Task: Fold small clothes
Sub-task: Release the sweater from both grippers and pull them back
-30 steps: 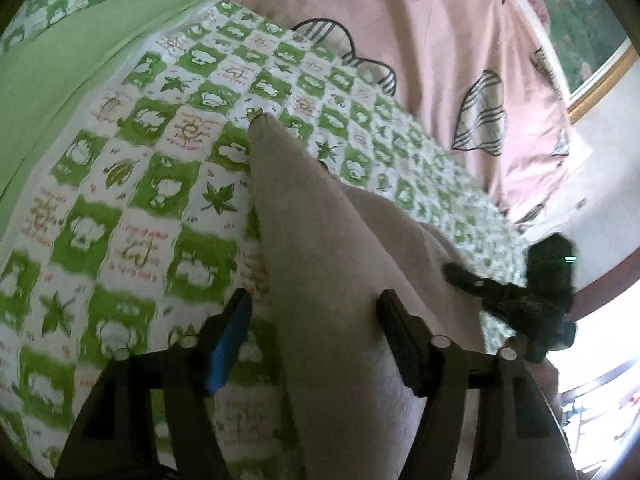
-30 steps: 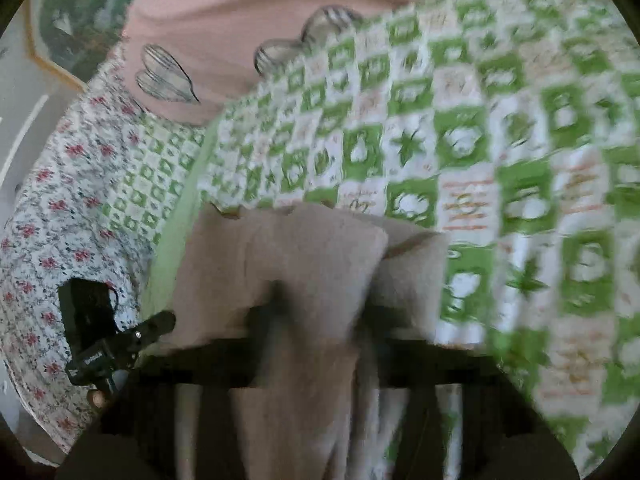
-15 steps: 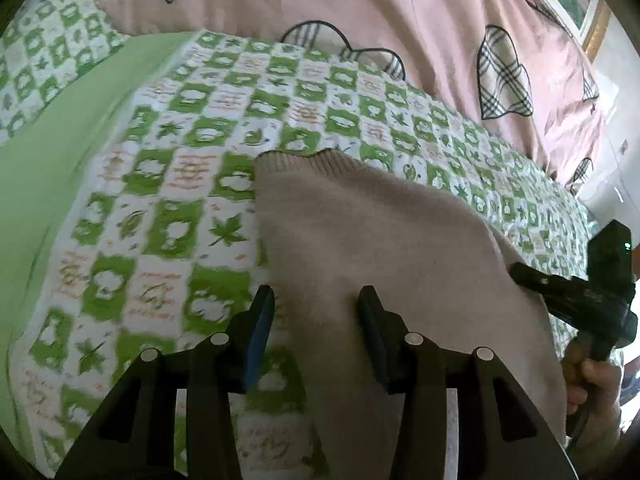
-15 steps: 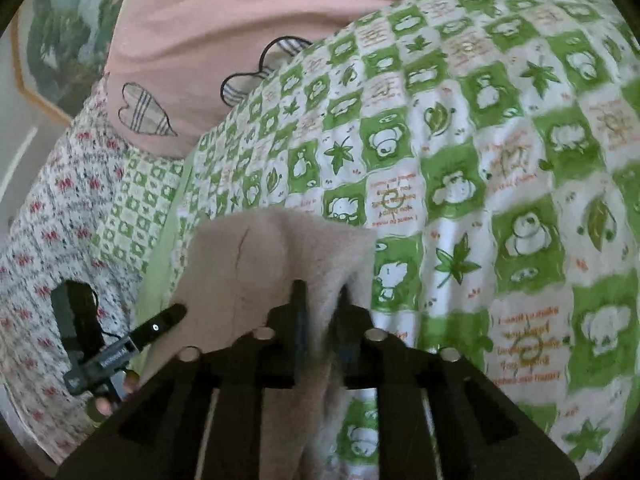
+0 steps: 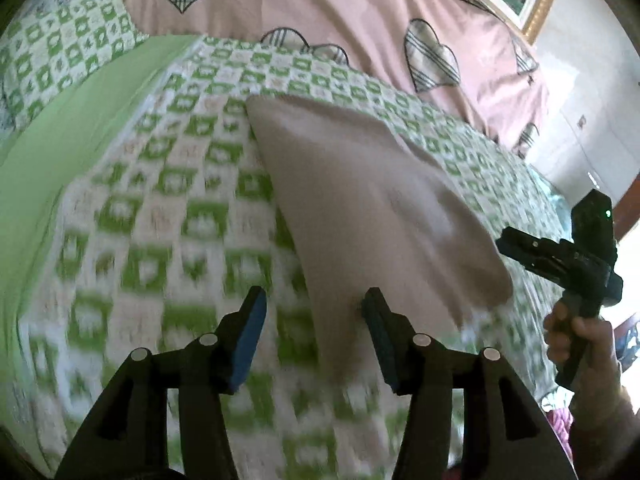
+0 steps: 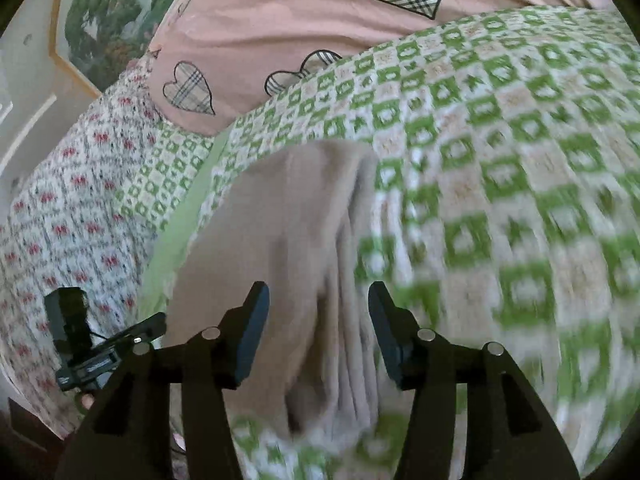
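A beige knitted garment (image 5: 360,208) lies folded on the green checked bedspread (image 5: 160,220). My left gripper (image 5: 314,316) hovers over its near edge. The jaws are opening; cloth lies below and between them, and the pads do not press on it. In the right wrist view the same garment (image 6: 304,232) shows lengthwise creases. My right gripper (image 6: 318,316) stands over its near end with jaws opening, and the cloth lies loose between the pads. Each gripper appears in the other's view, the right gripper (image 5: 516,250) at the right and the left gripper (image 6: 154,324) at the lower left.
A pink quilt (image 5: 340,12) with plaid hearts is piled along the far side of the bed. A plain green border (image 5: 60,128) and a flowered sheet (image 6: 60,208) lie to the left. A person's hand (image 5: 576,340) holds the right gripper. A framed picture (image 6: 108,20) hangs behind.
The right gripper's jaws have parted and let go of the beige garment. Both grippers have drawn back from it, and it now lies flatter on the bedspread.
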